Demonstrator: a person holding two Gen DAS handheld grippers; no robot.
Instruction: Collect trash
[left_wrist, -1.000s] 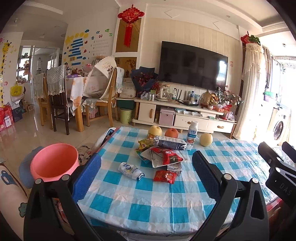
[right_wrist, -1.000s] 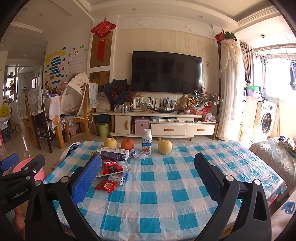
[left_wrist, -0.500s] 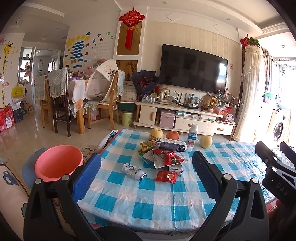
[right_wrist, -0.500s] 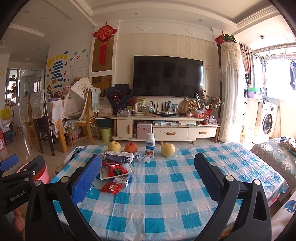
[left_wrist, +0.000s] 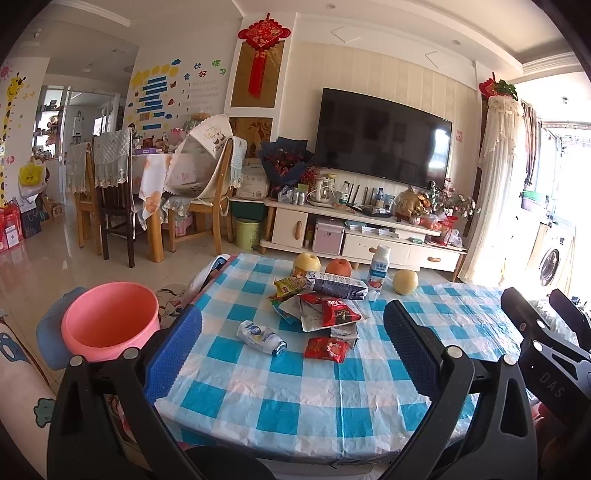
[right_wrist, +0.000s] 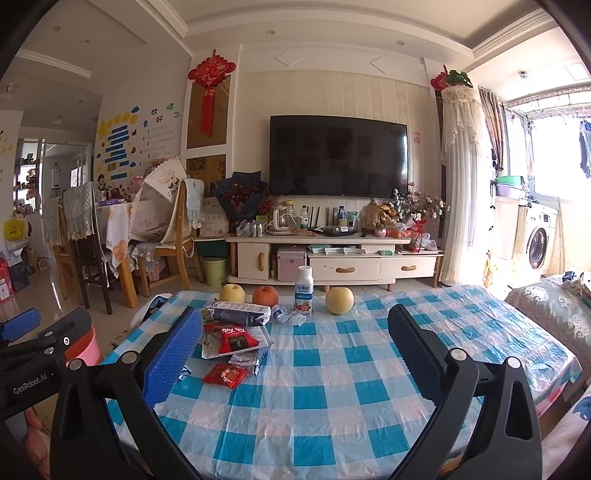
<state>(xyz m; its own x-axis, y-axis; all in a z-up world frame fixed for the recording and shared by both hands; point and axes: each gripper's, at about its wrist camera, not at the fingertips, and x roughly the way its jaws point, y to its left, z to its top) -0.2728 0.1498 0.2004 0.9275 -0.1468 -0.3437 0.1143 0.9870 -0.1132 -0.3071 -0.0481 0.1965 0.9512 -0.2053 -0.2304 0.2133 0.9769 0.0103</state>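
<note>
Tools hovering spread and empty: left tool (left_wrist: 291, 347), right tool (right_wrist: 295, 343). Approaching crinkled wrapper litter (left_wrist: 325, 314) lying far-left on checked tabletop (left_wrist: 295, 387); next, pinching one, reaching pink plastic bucket (left_wrist: 110, 321).

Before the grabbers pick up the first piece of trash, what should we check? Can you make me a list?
1. Left gripper open and empty: ok.
2. Right gripper open and empty: ok.
3. Pink bucket ready to take trash: ok, it stands upright beside the table's left edge, and what shows of its inside is empty.
4. Nearest trash free to grab: ok, the red wrapper and crumpled white bottle lie alone on the checked tablecloth.
5. Things to leave alone are out of the way: ok, the three fruits and upright milk bottle stand behind the pile.
6. Is the milk bottle empty: cannot tell.
</note>
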